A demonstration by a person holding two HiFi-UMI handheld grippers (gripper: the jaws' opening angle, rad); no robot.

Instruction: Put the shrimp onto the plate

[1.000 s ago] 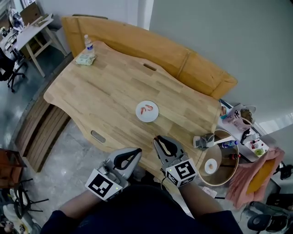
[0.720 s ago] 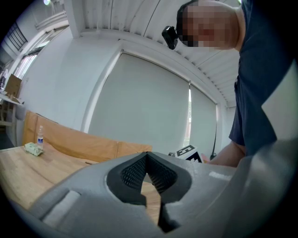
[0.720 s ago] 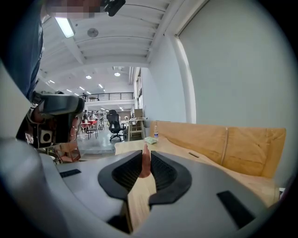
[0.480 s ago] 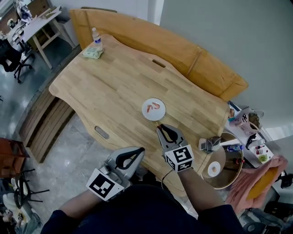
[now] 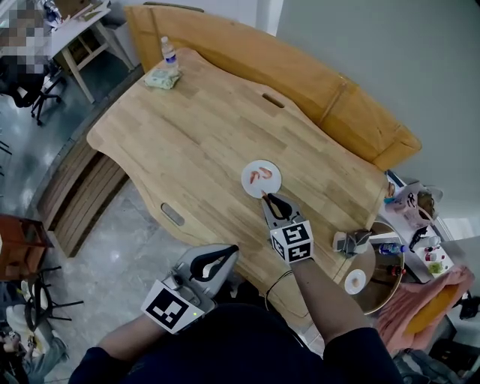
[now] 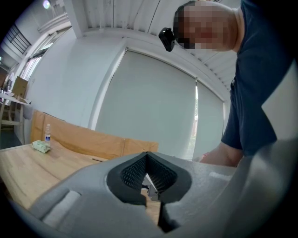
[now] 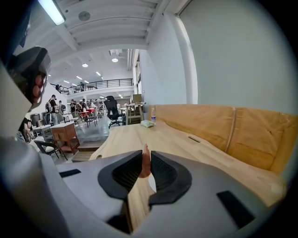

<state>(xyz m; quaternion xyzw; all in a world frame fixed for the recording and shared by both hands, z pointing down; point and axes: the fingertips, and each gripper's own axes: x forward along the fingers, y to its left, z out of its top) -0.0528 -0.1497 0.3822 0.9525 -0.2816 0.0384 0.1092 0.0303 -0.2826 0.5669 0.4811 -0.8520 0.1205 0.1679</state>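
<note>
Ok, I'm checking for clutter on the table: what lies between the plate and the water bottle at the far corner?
Nothing: the head view shows only bare wooden table between the plate and the water bottle.

Amb. light bright, diffuse; shadows soft. Tube lamp (image 7: 52,11) high left of right claw (image 7: 145,160). Left claw (image 6: 148,160) backlit by pale blind (image 6: 153,107). Both gripper views: fisheye distortion w/ dark corners.

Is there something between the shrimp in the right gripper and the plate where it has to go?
Nothing visible does. The right gripper holds the shrimp right by the near rim of the plate, and no other thing lies between them.
</note>
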